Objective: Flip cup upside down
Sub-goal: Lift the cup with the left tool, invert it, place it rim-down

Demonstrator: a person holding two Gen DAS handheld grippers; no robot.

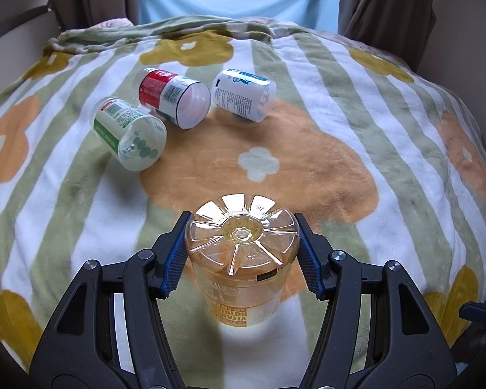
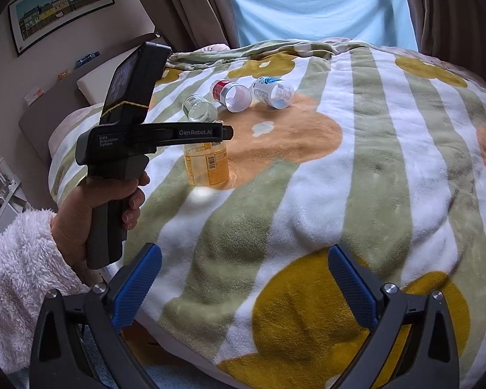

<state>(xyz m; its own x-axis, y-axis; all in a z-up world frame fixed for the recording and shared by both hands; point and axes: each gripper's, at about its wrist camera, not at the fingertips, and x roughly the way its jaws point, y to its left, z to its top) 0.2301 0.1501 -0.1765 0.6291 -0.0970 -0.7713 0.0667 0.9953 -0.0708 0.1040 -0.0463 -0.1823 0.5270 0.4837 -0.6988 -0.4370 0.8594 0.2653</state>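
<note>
Orange cup [image 1: 243,259] is held base-up by left tool [image 1: 242,256] on soft blanket [image 1: 388,149]. Right tool [image 2: 244,287] is kept wide, empty. Cup could be tipped at release, bedding being uneven.

The black plastic arm of the handheld left gripper [image 2: 223,132] carries white lettering, "GenRobot.AI", and its dark grey body reads "Data Acquisition System" in small white print. The clear orange-tinted plastic cup [image 1: 243,259] stands inverted, and its label shows upside-down orange letters "VITAM…" and "NUTRI…", cut off at the edges. Print on the three lying cups' labels is too small to read.
</note>
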